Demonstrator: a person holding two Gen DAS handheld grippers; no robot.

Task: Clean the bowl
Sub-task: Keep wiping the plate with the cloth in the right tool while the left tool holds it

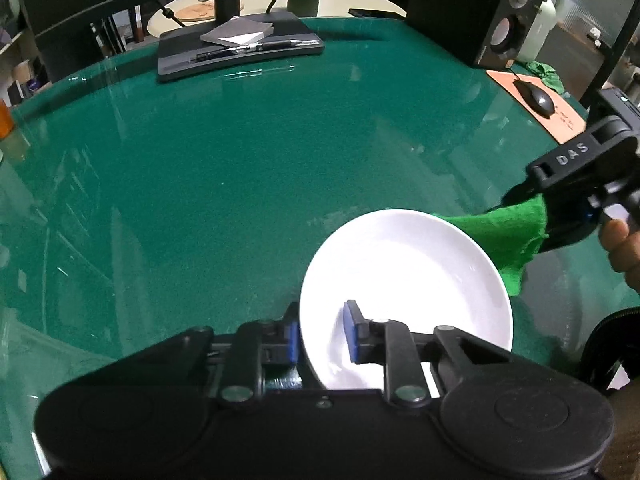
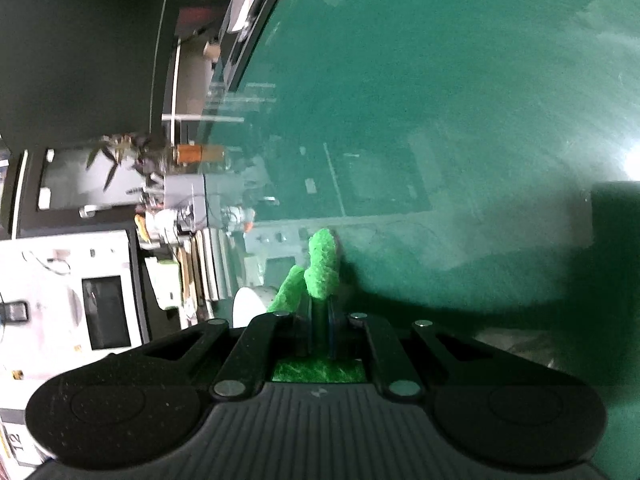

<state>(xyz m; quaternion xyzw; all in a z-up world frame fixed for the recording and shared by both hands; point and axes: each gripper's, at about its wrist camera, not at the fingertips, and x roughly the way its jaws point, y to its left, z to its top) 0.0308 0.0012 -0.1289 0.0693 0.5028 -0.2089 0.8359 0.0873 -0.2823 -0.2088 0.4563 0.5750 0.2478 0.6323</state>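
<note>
Gripping: left gripper (image 1: 323, 332) straddles the near rim of the bowl (image 1: 404, 276), one blue pad (image 1: 352, 334) inside the bowl, the other outside the rim; jaws narrow on the rim, pads look pressed to it.
Bowl: white, shallow, inside looks plain white; sits on the desk (image 1: 240, 168) toward its near edge, right of the middle in the left wrist view.
Bowl in right view: only a sliver of white rim (image 2: 246, 304) shows, just left of that gripper's fingers.
Right gripper: comes in from the right side (image 1: 532, 196) in the left wrist view, black body marked DAS; jaws pressed together on the green cloth (image 1: 508, 236).
Right gripper own view: fingers (image 2: 320, 320) close together, cloth (image 2: 322, 268) bunched and sticking up past the tips; view is rolled sideways and blurred.
Cloth: bright green, hangs from the right gripper over the bowl's far-right rim; lower corner drops beside the bowl; contact with the bowl's inside cannot be told.
Hand: part of a person's hand (image 1: 618, 240) on the right gripper's handle, at the right edge of the picture.
Desk: dark green, glossy, many reflections.
Far right corner: mouse (image 1: 536, 98) on an orange mouse pad (image 1: 560, 116), a second green rag (image 1: 546, 74) behind it, black speaker (image 1: 508, 20) beyond.
Far edge: black monitor base (image 1: 236, 52) with a pen (image 1: 248, 49) and a grey notepad (image 1: 238, 34) on it.
</note>
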